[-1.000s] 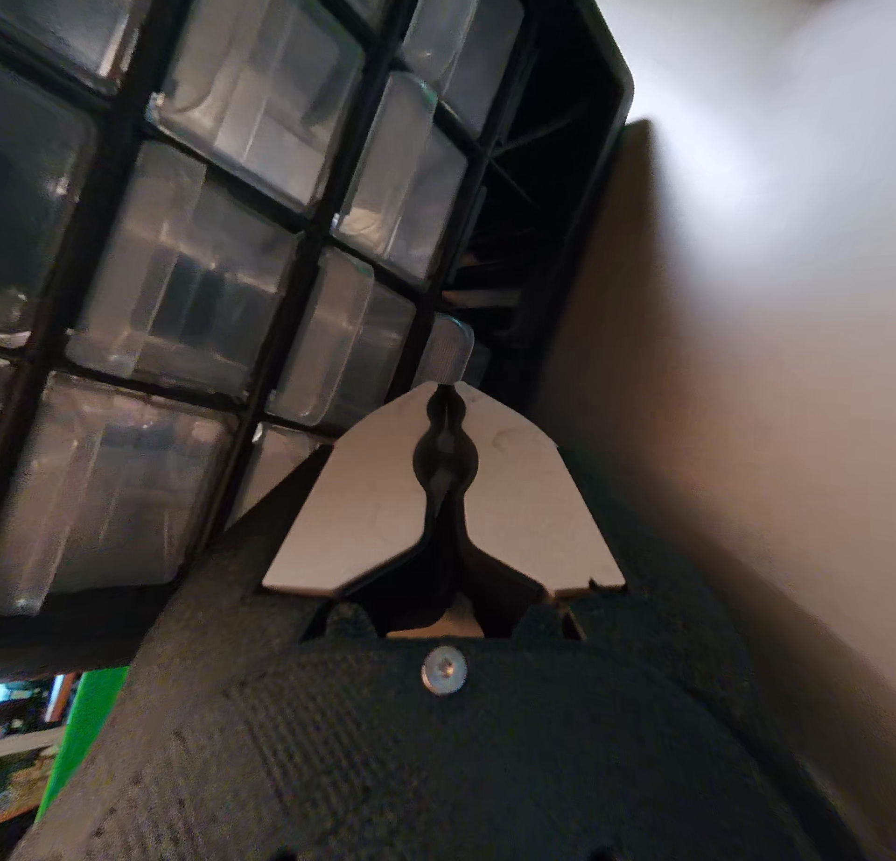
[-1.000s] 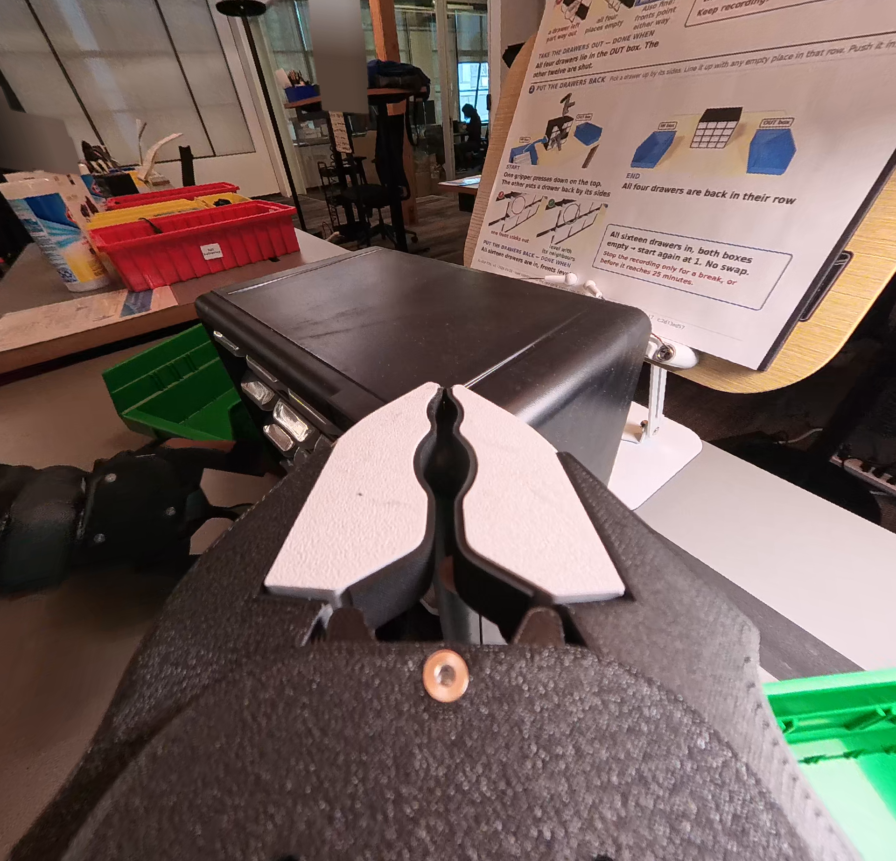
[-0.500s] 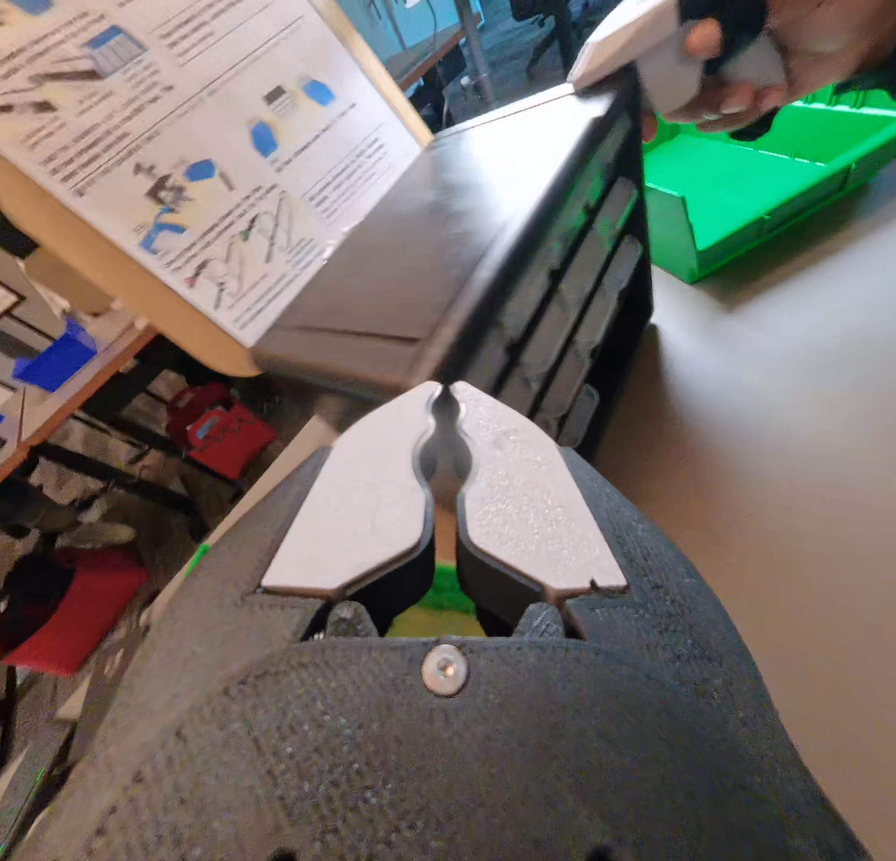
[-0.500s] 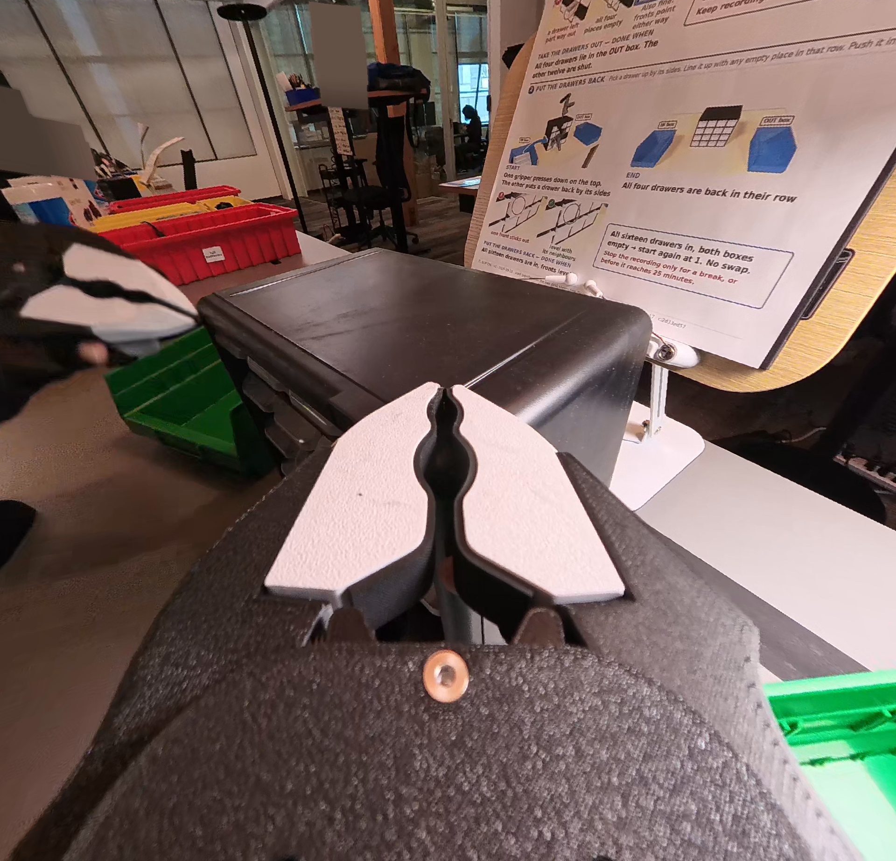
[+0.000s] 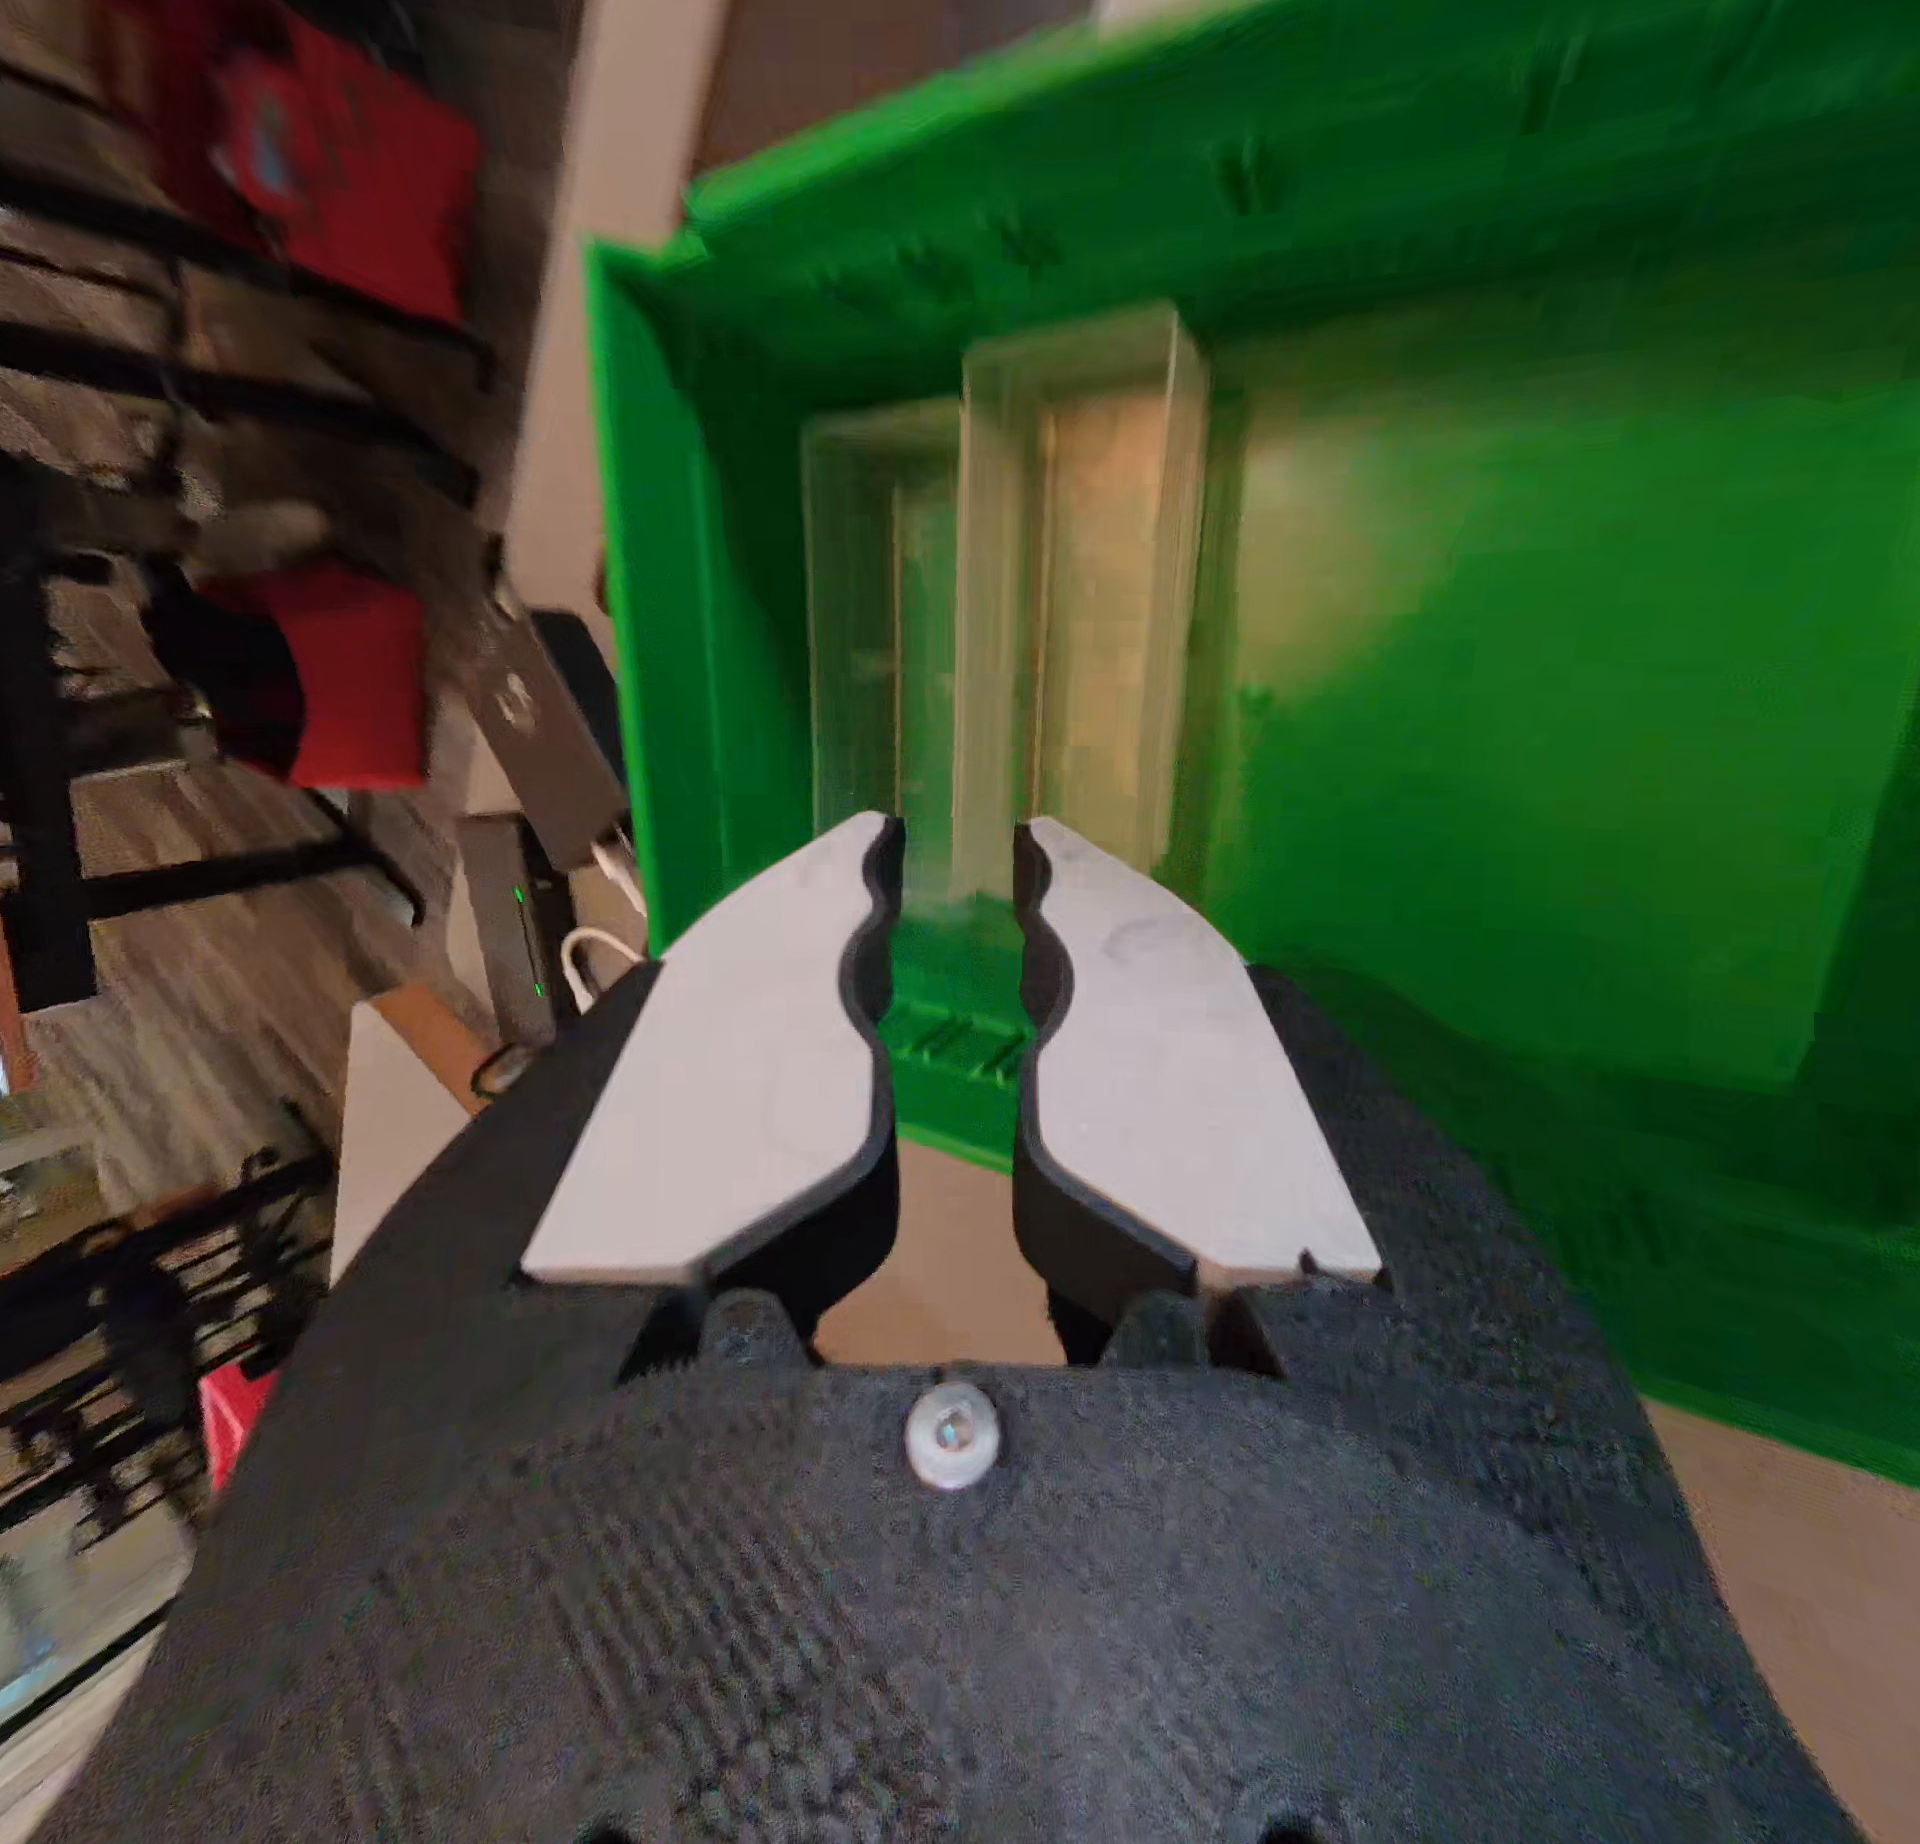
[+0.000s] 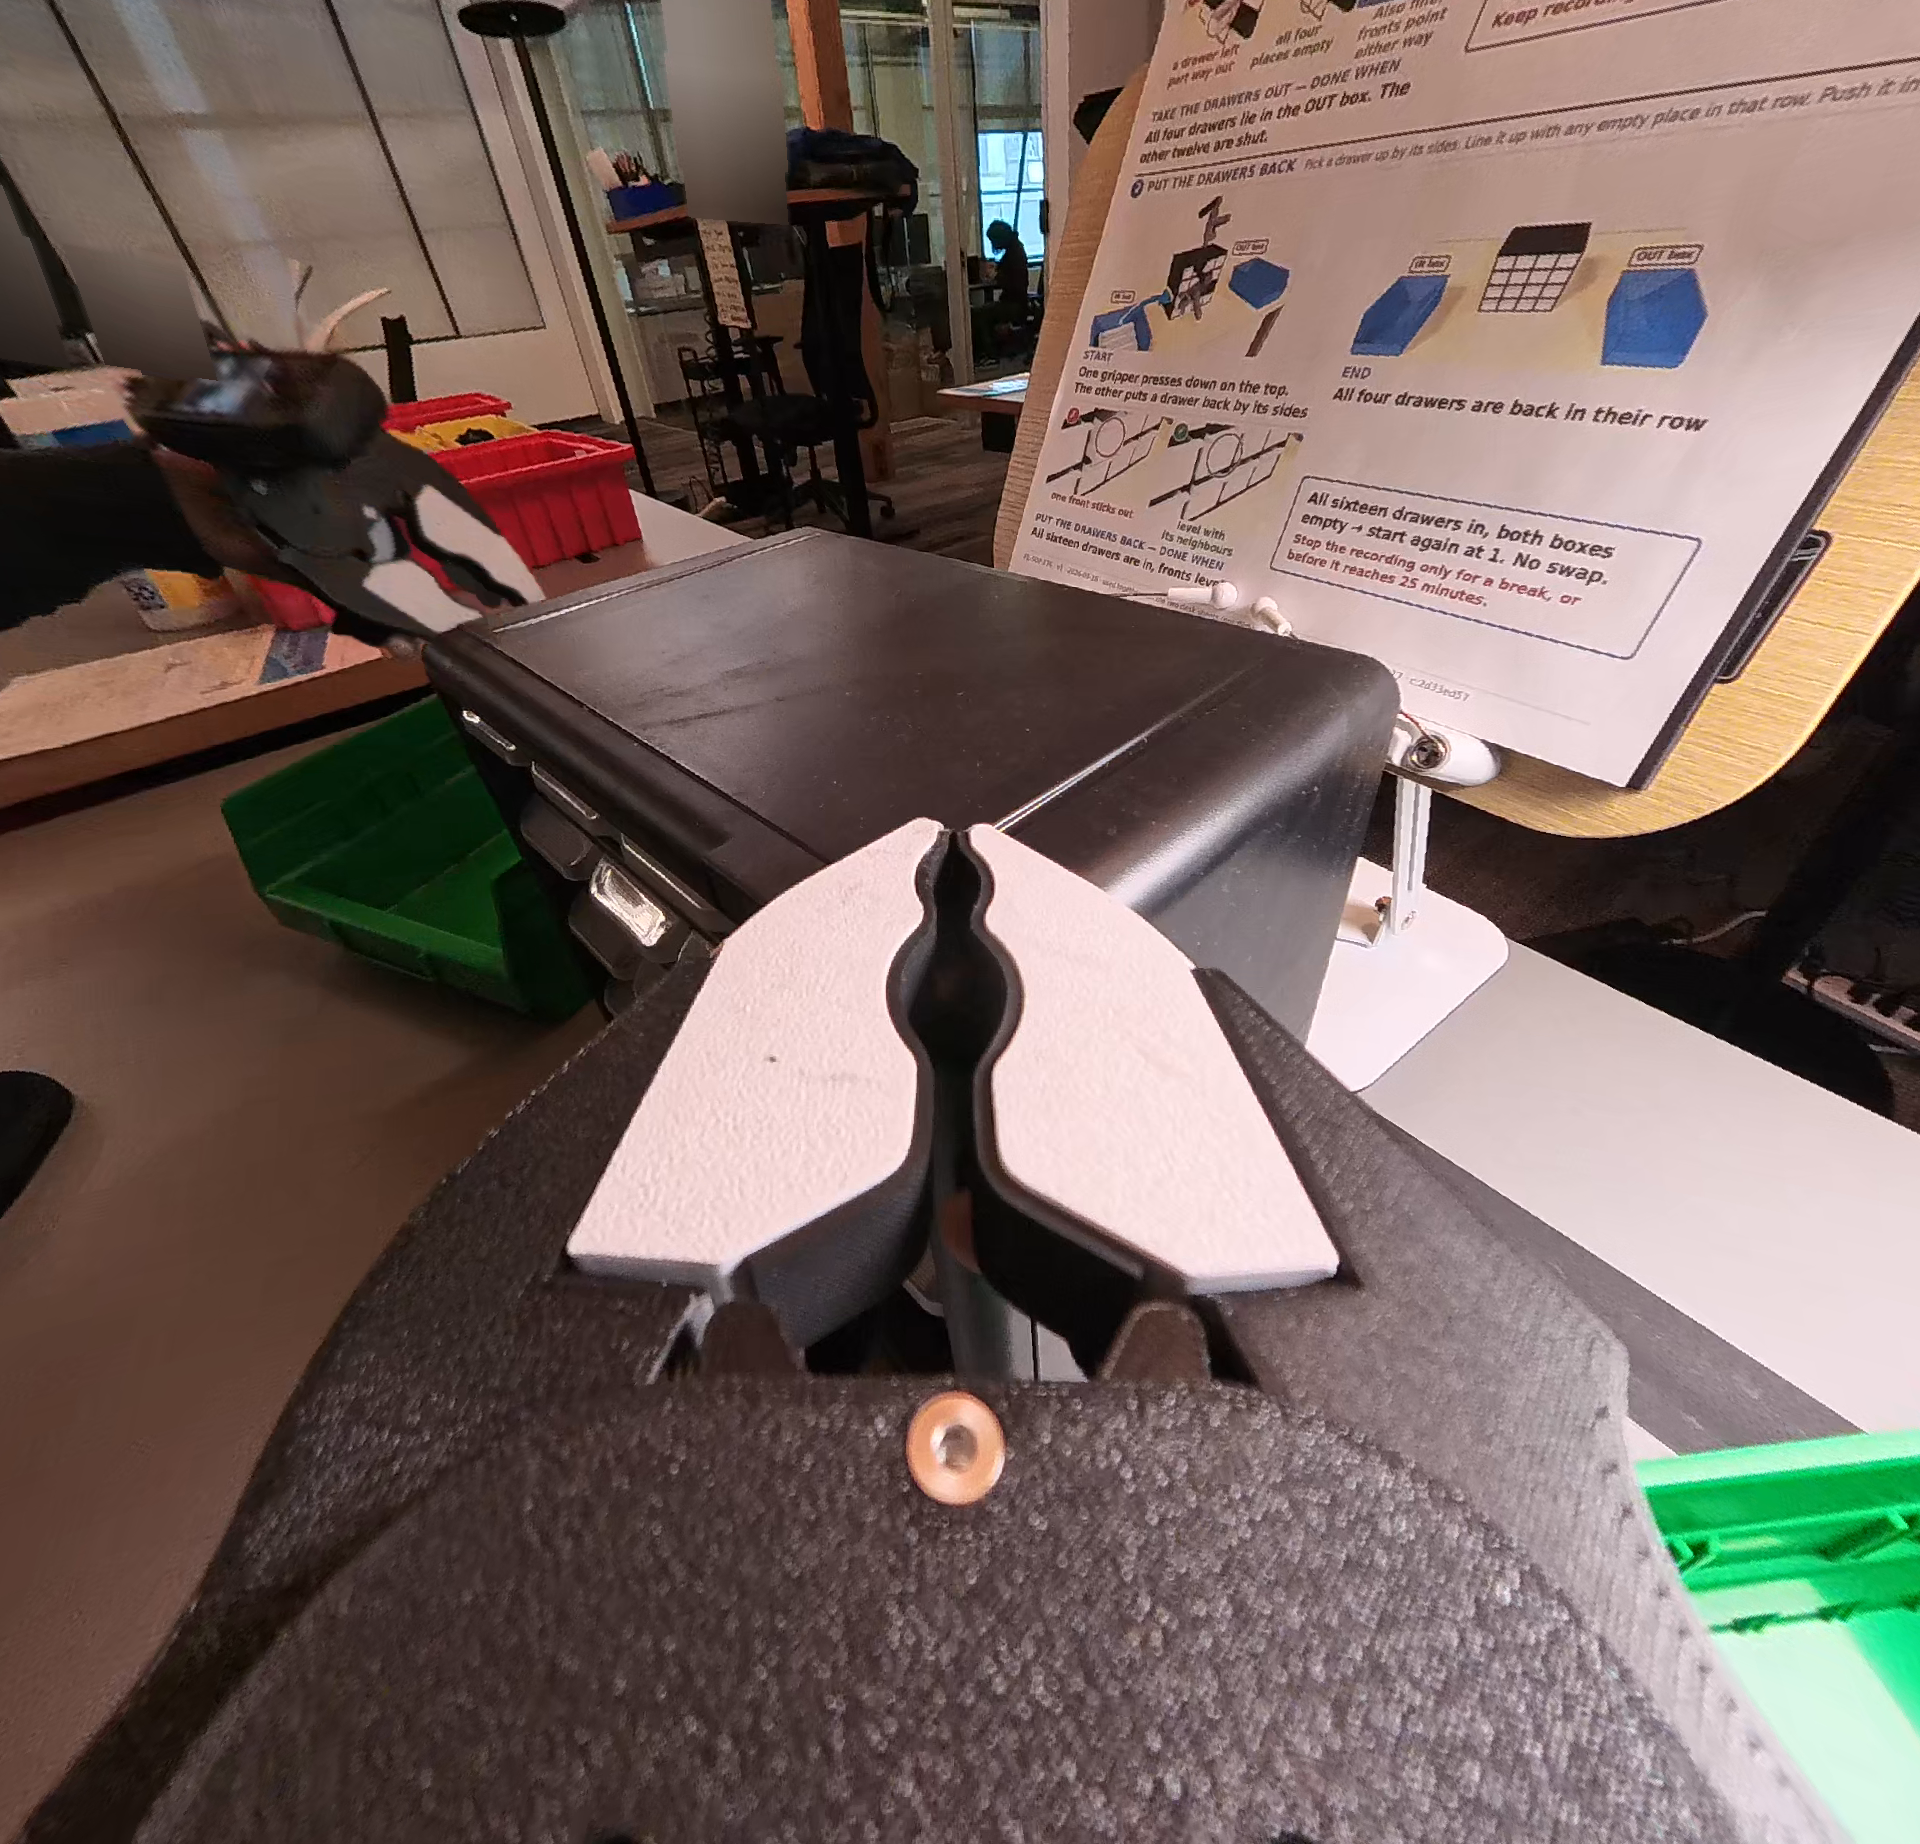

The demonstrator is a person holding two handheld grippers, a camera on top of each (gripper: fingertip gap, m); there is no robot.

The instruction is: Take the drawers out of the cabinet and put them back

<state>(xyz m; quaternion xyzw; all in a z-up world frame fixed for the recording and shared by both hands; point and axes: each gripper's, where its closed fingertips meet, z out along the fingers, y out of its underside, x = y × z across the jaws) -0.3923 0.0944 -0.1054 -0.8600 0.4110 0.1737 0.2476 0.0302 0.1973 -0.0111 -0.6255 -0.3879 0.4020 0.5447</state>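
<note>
In the left wrist view, which is blurred, my left gripper [image 5: 958, 838] is open with a narrow gap and points into a green bin [image 5: 644, 547]. Two clear drawers [image 5: 1081, 599] lie side by side in that bin, just ahead of the fingertips. The gripper holds nothing. In the right wrist view my right gripper [image 6: 951, 836] is shut and empty at the near top edge of the black cabinet [image 6: 883, 672]. Clear drawer fronts [image 6: 623, 911] show on the cabinet's left face. The left gripper [image 6: 488, 589] also shows far left there, above the left green bin [image 6: 395, 859].
An instruction board [image 6: 1455, 340] on a white stand stands behind the cabinet. A second green bin [image 6: 1818, 1586] is at lower right. Red and yellow bins [image 6: 540, 485] sit on a farther table. Floor and red objects [image 5: 343, 163] lie left of the bin.
My left gripper left the cabinet's drawer front, swung up and over to the left green bin, and opened. My right gripper stayed shut at the cabinet's top.
</note>
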